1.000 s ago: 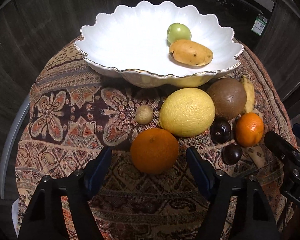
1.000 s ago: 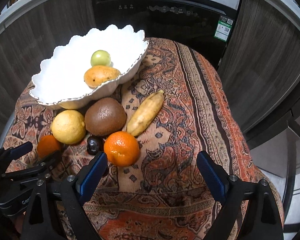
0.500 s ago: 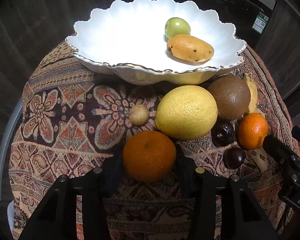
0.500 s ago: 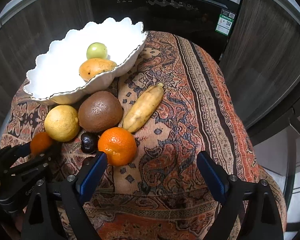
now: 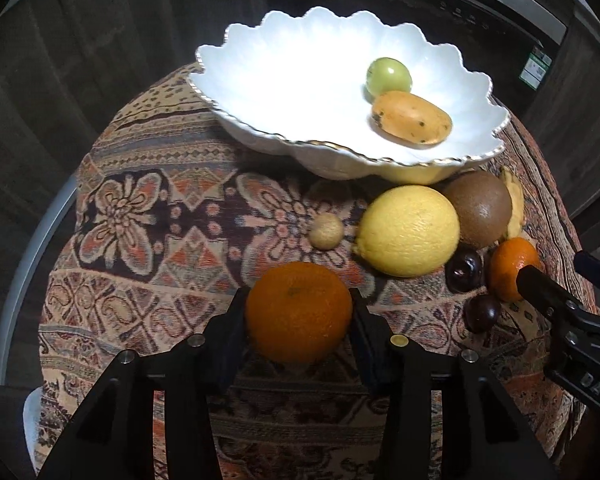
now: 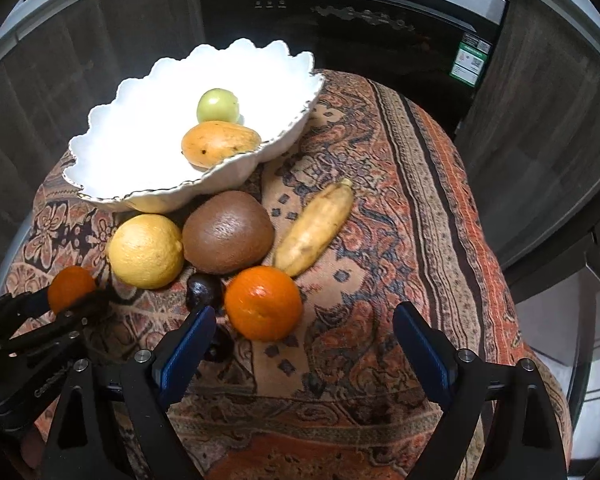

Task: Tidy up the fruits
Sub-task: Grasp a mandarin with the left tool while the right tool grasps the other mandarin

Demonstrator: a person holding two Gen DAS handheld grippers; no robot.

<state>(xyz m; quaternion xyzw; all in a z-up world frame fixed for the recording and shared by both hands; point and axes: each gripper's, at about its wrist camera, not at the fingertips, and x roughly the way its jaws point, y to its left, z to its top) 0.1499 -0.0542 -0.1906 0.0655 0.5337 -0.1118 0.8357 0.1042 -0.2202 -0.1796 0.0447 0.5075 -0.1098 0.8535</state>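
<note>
two grippers are working over the patterned cloth (image 5: 148, 240). the left gripper (image 5: 298, 312) is clenching the dark orange (image 5: 298, 312) just in front of the lemon (image 5: 408, 230); it is needing a steady lift clear of the white bowl (image 5: 284, 76)'s scalloped rim. the right gripper (image 6: 300, 336) is narrowing around the bright orange (image 6: 263, 302), pads not yet touching it. the bowl is holding only a green fruit (image 5: 388, 76) and a speckled orange-yellow fruit (image 5: 412, 118), touching.

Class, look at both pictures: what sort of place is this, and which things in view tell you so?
Most likely a home kitchen. A black built-in appliance with a control panel sits among dark wood-grain cabinet fronts, and a white scalloped bowl with fruit stands on a patterned woven cloth.
</note>
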